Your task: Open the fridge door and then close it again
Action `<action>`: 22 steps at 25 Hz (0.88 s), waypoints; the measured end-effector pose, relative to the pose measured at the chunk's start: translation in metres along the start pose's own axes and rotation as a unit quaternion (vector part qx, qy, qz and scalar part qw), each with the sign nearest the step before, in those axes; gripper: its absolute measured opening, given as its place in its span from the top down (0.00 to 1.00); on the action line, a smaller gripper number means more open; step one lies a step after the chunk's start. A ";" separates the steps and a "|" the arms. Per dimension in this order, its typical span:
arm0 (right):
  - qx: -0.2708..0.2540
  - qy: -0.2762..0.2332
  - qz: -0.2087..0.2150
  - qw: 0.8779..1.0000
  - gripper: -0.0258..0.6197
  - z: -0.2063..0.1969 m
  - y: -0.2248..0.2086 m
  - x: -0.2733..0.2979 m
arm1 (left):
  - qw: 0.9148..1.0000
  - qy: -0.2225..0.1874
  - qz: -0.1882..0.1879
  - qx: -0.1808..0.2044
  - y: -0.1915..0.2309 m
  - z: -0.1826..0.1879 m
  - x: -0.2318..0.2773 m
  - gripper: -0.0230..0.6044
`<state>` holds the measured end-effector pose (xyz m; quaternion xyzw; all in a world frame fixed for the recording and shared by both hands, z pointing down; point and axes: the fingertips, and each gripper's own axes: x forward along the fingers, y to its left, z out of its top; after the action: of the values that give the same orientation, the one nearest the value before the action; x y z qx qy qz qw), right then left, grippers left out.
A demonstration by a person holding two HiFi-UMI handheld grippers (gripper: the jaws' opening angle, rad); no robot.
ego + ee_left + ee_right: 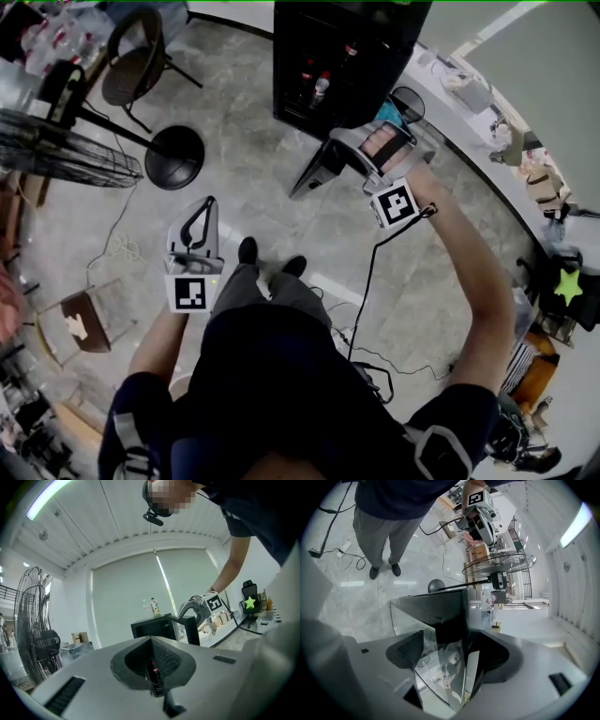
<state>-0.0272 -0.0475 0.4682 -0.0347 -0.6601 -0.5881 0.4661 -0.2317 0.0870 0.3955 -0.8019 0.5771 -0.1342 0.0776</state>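
The small black cabinet fridge (347, 56) at the upper middle of the head view has a dark-framed clear glass door (314, 173); under it is a pale grey stone floor (253, 159) with a soft marbled pattern. The left gripper (208, 206) and the right gripper (345, 142) are light grey, each with a white cube (396, 203) printed with black square markers. At the right edge a bright green star (568, 285) shows on black, and the person wears a dark navy shirt (281, 384), grey trousers (239, 286) and black shoes (248, 249).

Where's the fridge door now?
Fridge door: head view, upper centre, swung open below the black fridge, edge between the open jaws of the right gripper.
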 end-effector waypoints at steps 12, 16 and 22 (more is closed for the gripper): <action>0.063 0.050 0.013 0.997 0.37 0.007 -0.047 0.056 | 0.997 -0.031 -0.018 -0.067 0.037 -0.001 0.017 0.93; 0.092 0.078 0.018 0.993 0.37 0.006 -0.068 0.080 | 0.997 -0.033 -0.033 -0.063 0.059 -0.007 0.020 0.93; 0.124 0.108 0.016 0.986 0.37 0.002 -0.099 0.116 | 0.996 -0.045 -0.047 -0.059 0.094 -0.016 0.025 0.93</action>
<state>-0.1524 -0.1339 0.4710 0.0768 -0.6730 -0.4941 0.5450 -0.3141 0.0333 0.3882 -0.8367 0.5413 -0.0674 0.0492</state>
